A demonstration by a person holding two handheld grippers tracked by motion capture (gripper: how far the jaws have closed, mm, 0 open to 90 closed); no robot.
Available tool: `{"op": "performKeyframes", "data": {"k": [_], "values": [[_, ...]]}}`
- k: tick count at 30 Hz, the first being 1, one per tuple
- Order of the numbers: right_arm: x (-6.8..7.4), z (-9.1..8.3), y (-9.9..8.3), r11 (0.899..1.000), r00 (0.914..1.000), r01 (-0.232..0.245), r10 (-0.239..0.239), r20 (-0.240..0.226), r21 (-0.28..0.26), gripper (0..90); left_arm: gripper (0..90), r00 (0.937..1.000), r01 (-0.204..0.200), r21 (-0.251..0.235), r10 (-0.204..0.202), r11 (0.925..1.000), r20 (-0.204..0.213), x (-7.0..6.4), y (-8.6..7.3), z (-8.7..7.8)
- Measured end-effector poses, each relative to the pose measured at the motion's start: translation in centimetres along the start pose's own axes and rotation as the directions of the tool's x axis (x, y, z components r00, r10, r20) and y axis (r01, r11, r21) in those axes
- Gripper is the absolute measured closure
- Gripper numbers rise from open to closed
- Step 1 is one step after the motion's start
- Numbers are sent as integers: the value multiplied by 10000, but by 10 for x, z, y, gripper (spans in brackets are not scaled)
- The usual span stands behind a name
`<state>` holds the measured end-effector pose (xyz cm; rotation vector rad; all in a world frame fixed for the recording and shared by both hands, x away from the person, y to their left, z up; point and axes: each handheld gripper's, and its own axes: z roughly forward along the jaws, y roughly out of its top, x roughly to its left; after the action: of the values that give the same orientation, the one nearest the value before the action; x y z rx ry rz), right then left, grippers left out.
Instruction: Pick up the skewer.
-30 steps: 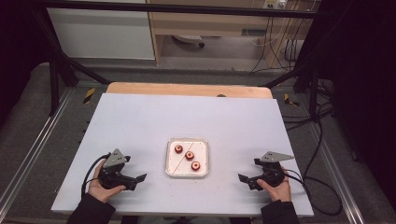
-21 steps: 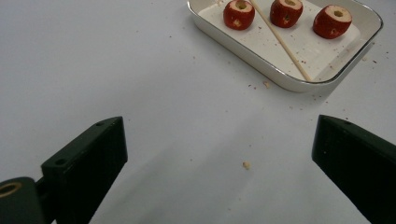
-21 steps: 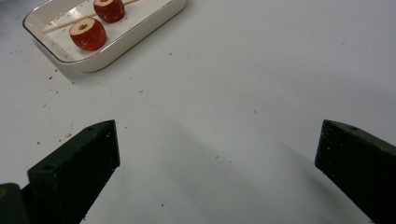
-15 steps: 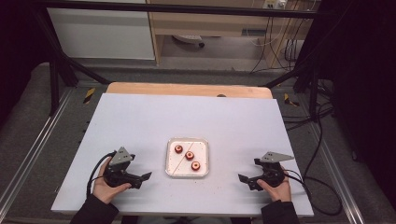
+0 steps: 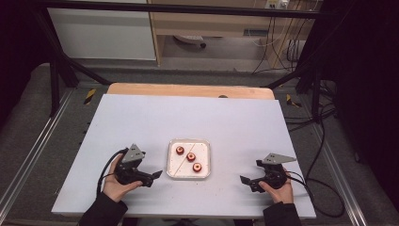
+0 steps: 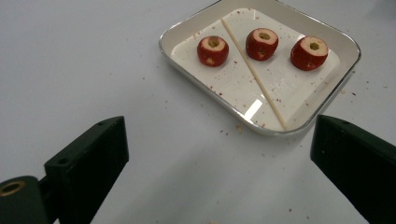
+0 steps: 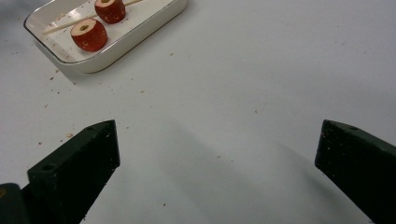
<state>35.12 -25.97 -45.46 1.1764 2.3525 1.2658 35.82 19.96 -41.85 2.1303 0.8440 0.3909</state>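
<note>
A white square tray (image 5: 203, 145) (image 6: 187, 58) (image 7: 140, 35) sits near the table's front middle. It holds three cored red fruit pieces (image 5: 190, 157) (image 6: 262, 43) (image 7: 88, 34) and a thin wooden skewer (image 6: 254, 74) lying diagonally. My left gripper (image 5: 154, 176) (image 6: 219, 163) is open just left of the tray, jaws wide apart, nothing between them. To the right of the tray, my right gripper (image 5: 245, 181) (image 7: 217, 158) stands open over bare table, farther from the tray.
The white table top (image 5: 188, 117) has fine red crumbs around the tray. A wooden strip (image 5: 188, 89) runs along its far edge. Cables (image 5: 324, 197) trail off the right side. Black frame bars stand at both far corners.
My left gripper has moved right, toward the tray. The right gripper has stayed in place.
</note>
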Motion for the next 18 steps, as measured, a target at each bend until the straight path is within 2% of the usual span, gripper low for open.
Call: {"op": "performKeyframes", "data": {"k": [8, 12, 15, 18], "values": [[0, 0, 0, 10000, 10000, -27, 27, -26, 23, 5, 70, 9999, -64, 292, 67, 9996, -93, -15, 21, 20], [0, 0, 0, 10000, 10000, -37, 37, -49, 8, 5, 95, 9999, 77, 461, -74, 9989, -80, -22, 28, 32], [0, 1, 0, 10000, 10000, -33, 33, -57, 13, 5, 160, 9994, 126, 649, -106, 9978, -325, -27, 32, 42], [0, 1, 0, 10000, 10000, -37, 37, -61, 13, 5, 204, 9993, 212, 767, -189, 9968, -308, -30, 34, 51]]}}
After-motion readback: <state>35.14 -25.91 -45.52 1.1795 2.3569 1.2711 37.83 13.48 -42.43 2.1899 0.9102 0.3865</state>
